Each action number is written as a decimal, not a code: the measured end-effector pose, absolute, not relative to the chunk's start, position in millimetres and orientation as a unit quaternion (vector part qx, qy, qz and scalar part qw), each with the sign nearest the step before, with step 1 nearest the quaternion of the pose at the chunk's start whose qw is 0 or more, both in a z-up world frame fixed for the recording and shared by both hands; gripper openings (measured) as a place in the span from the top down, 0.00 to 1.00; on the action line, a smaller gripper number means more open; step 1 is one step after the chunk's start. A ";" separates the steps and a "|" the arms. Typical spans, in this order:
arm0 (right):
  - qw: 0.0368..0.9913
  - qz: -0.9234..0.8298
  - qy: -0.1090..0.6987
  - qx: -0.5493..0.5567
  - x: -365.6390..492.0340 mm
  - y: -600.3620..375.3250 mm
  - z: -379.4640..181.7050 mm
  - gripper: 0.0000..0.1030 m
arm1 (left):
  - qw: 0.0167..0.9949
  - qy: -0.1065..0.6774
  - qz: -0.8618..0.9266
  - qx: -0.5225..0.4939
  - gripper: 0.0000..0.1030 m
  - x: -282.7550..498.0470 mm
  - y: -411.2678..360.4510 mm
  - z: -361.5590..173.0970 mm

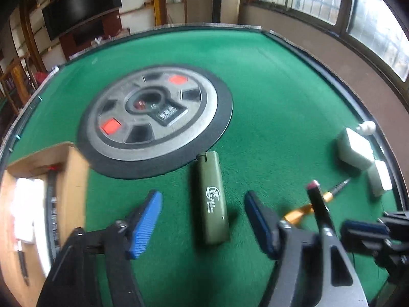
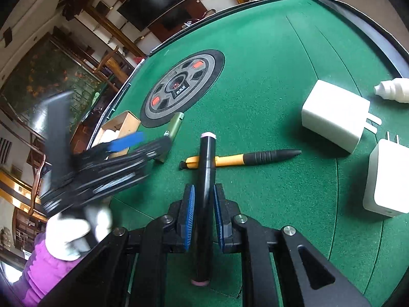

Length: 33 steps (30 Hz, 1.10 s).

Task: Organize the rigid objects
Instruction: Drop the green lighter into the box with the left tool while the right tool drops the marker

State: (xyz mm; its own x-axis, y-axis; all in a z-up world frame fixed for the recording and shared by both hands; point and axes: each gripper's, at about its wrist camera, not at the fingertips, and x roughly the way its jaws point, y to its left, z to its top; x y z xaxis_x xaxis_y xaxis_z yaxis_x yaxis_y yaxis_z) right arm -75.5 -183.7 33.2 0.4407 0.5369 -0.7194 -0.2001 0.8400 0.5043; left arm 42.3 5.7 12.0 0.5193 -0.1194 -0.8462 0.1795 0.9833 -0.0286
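Observation:
An olive green lighter (image 1: pixel 211 199) lies on the green felt table (image 1: pixel 268 89), just in front of the round centre panel. My left gripper (image 1: pixel 203 199) is open and straddles it, one blue pad (image 1: pixel 147 220) on each side, both clear of it. My right gripper (image 2: pixel 204 189) is shut on a black tube with pink ends (image 2: pixel 205 179), held above the felt. That tube (image 1: pixel 317 199) and the right gripper (image 1: pixel 363 232) show at the right of the left wrist view. In the right wrist view the left gripper (image 2: pixel 150 139) is blurred over the lighter (image 2: pixel 175 125).
A yellow and black pen (image 2: pixel 242 157) lies under the tube's tip. Two white plug chargers (image 2: pixel 334 115) (image 2: pixel 386 179) and a white bottle (image 2: pixel 393 90) sit at the right. An open cardboard box (image 1: pixel 74 168) stands at the left edge. A white-gloved hand (image 2: pixel 76 230) holds the left gripper.

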 end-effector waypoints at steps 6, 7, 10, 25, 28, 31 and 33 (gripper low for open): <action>0.835 0.228 0.475 0.156 -73.9 -179.9 24.5 0.85 | 0.878 0.461 -0.107 0.070 0.80 34.2 -9.3 29.5; 0.837 0.226 0.476 0.148 -72.5 -177.8 23.5 0.82 | 0.878 0.461 -0.109 0.070 0.80 32.0 -9.4 31.6; 0.849 0.210 0.471 0.118 -74.2 -172.4 24.5 0.66 | 0.877 0.464 -0.119 0.043 0.80 21.4 0.4 40.2; 0.862 0.179 0.469 0.066 -77.9 -129.9 25.6 0.86 | 0.909 0.354 -0.167 -0.145 0.80 -112.6 135.1 122.5; 0.855 0.215 0.461 0.107 -84.0 -131.6 40.3 0.85 | 0.919 0.342 -0.128 -0.150 0.80 -133.8 175.1 124.7; 0.849 0.247 0.449 0.128 -91.6 -119.0 59.2 0.85 | 0.921 0.348 -0.083 -0.156 0.80 -147.6 211.5 113.7; 0.841 0.270 0.448 0.138 -95.3 -103.4 66.2 0.85 | 0.912 0.371 -0.052 -0.166 0.80 -145.1 235.5 98.2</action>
